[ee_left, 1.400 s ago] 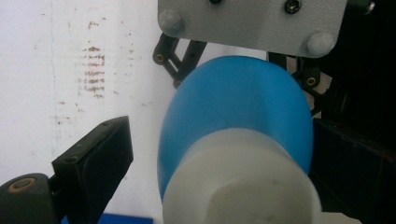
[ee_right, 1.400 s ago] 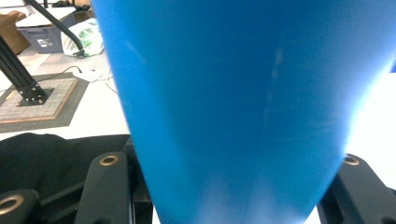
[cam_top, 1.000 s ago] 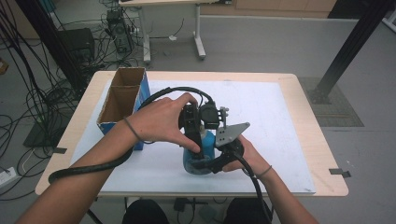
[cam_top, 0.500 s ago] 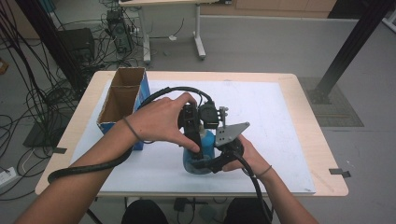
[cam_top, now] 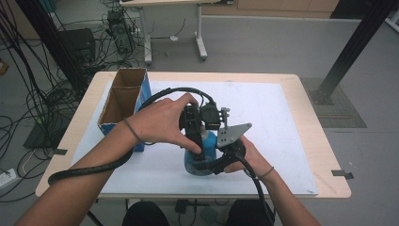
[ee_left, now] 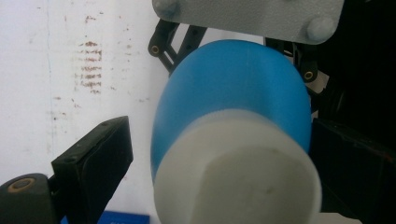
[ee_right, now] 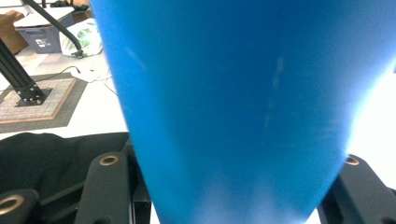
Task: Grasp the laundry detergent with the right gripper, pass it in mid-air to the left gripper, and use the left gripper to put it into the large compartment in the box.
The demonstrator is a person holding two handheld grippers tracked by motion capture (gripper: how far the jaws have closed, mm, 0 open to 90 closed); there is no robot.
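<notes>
No move since prior frame; R gripper [cam_top: 207, 162] clenches smooth blue bottle [cam_top: 200, 155], L gripper [cam_top: 197, 141] released round white cap [ee_left: 238, 172].

No text, label, brand, number or sign can be read. The grey bin [ee_right: 43, 37] on the floor, far from the blue bottle [ee_right: 243, 107], bears a small label, too blurred to make out.
</notes>
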